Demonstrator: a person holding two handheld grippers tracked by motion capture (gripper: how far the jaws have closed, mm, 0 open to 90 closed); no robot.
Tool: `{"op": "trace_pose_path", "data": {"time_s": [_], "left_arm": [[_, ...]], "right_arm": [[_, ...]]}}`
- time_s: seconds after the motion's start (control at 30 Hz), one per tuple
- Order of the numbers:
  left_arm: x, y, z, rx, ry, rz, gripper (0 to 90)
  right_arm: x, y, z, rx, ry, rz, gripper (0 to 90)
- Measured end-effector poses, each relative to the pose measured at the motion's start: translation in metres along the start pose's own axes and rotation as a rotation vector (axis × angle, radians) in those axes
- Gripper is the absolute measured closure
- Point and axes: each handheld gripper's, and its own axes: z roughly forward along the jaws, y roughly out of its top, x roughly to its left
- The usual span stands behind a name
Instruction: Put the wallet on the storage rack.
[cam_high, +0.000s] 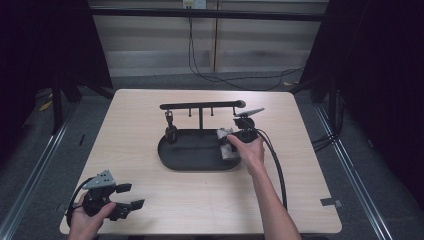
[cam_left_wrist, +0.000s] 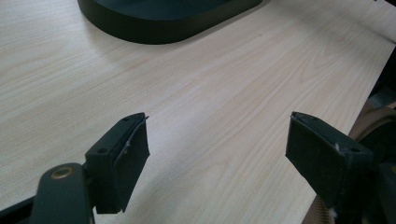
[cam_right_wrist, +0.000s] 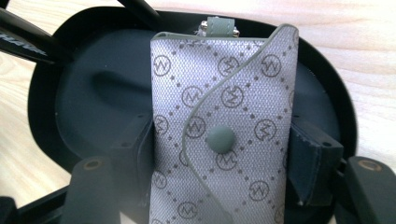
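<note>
Right tool (cam_high: 234, 136) is clamped on a small grey pouch (cam_right_wrist: 224, 126) — jaws pressing both side edges, pouch upright between them, over the right end of the black oval tray (cam_high: 186, 159). I judge it's about to be set into the tray, or hung on the stand's crossbar (cam_high: 200, 105) above it. Left tool (cam_high: 131, 196) sits at the near-left corner of the desk (cam_high: 150, 200), jaws wide apart, nothing between them, well away from the tray.

Risks as I see them:
- grip is on the edges only, soft fabric — pouch could buckle or twist out if I tilt.
- the stand's post (cam_high: 201, 120) and hanging hooks are near; a careless swing could knock the tool against them.
- letting go while it's upright means it may flop over the tray rim onto the desk.

Writing: pouch carries a repeated monogram, a circled letter that reads like "M" or "W", set in a dotted diamond grid. Snap button (cam_right_wrist: 221, 140) on the flap, plain. No other text legible.
</note>
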Motion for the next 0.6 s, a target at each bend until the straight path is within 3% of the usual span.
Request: {"op": "trace_pose_path", "data": {"time_s": [0.17, 0.6], "left_arm": [[0.001, 0.0, 0.0, 0.002, 0.005, -0.001, 21.0], [0.0, 0.0, 0.001, 0.01, 0.001, -0.001, 21.0]], "right_arm": [[0.002, -0.001, 0.008, 0.013, -0.001, 0.005, 32.8], [0.003, -0.006, 0.023, 0.051, -0.057, -0.044, 31.7]]}}
